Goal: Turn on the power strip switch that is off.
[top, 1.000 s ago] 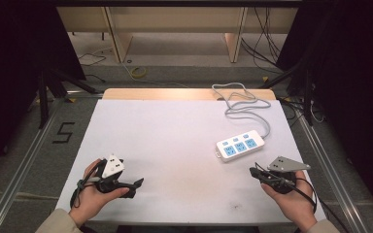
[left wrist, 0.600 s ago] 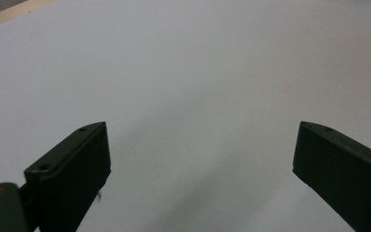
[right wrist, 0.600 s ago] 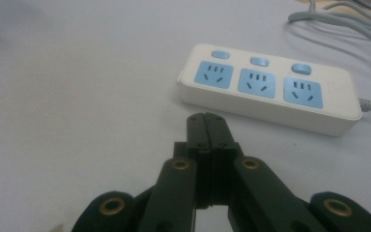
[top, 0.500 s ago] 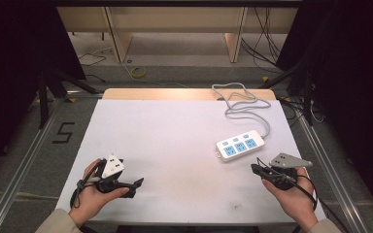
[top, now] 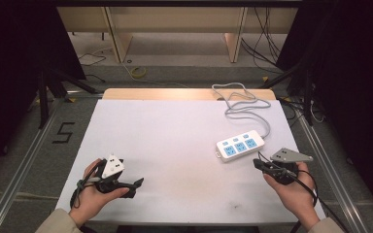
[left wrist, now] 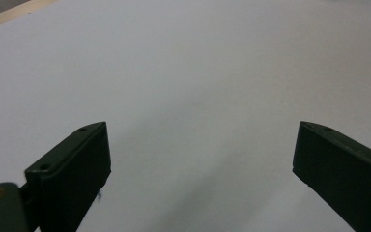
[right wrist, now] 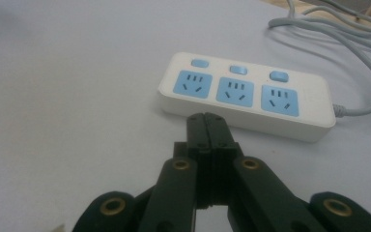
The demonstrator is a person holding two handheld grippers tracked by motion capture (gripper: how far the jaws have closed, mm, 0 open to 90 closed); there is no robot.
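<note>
Your right gripper (top: 258, 164) has its jaws pressed flat together, nothing between them. In the right gripper view the closed tips (right wrist: 206, 126) point at the long front side of the power strip (right wrist: 245, 94), just short of it, not touching. From the high view the power strip (top: 240, 145) lies on the white table (top: 175, 131) and your right gripper sits just beside its near right end, slightly toward you.

The strip is white, 3 blue sockets in a row, 3 blue switches along the edge facing away from the tips. Its grey cord (top: 245, 104) leaves the strip's far end and loops to the table's back edge beyond the strip.

Your left gripper (top: 137, 184) is well apart from the power strip, on the other side of the table and nearer to you. Its jaws stand wide apart, empty; in the left gripper view there is bare white table (left wrist: 198, 87) between them.

Both of your hands rest low on the table surface, strip-side hand (top: 294, 191) closest to the strip.
</note>
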